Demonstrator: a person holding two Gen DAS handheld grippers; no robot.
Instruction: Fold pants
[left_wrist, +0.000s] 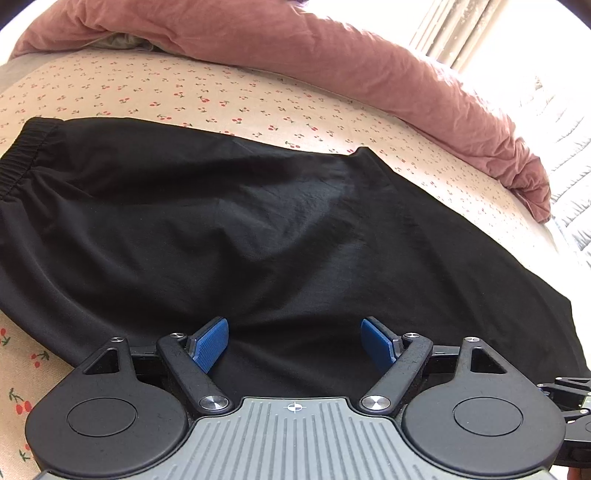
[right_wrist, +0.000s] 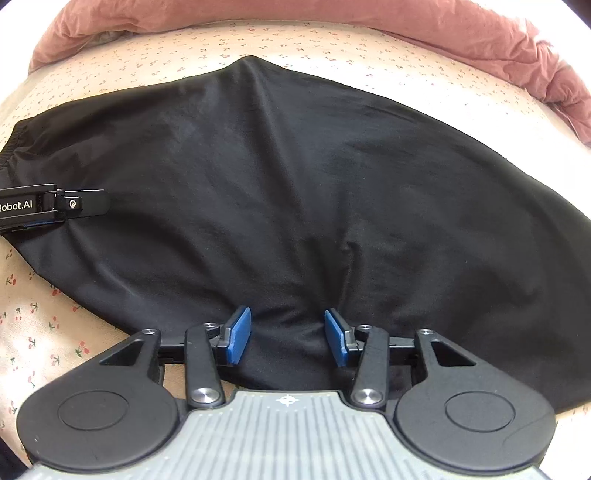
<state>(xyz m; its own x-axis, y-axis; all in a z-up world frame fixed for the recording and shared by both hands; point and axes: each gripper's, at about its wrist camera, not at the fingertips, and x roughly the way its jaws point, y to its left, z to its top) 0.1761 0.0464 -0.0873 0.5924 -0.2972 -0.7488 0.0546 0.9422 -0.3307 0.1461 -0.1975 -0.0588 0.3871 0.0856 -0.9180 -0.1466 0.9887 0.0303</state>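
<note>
Black pants (left_wrist: 229, 221) lie folded lengthwise on the bed, elastic waistband (left_wrist: 22, 158) at the far left. They also fill the right wrist view (right_wrist: 314, 184). My left gripper (left_wrist: 294, 343) is open, its blue pads (left_wrist: 210, 343) spread wide over the near edge of the fabric. My right gripper (right_wrist: 287, 336) is open too, with the near edge of the pants bunched between its blue pads (right_wrist: 238, 336), not clamped. The left gripper's side (right_wrist: 51, 206) shows at the left in the right wrist view, over the waist end.
The bed sheet (left_wrist: 184, 92) is cream with small cherry prints. A rumpled pink duvet (left_wrist: 332, 55) lies along the far side and right. A bright window with curtains (left_wrist: 480, 29) is at the far right.
</note>
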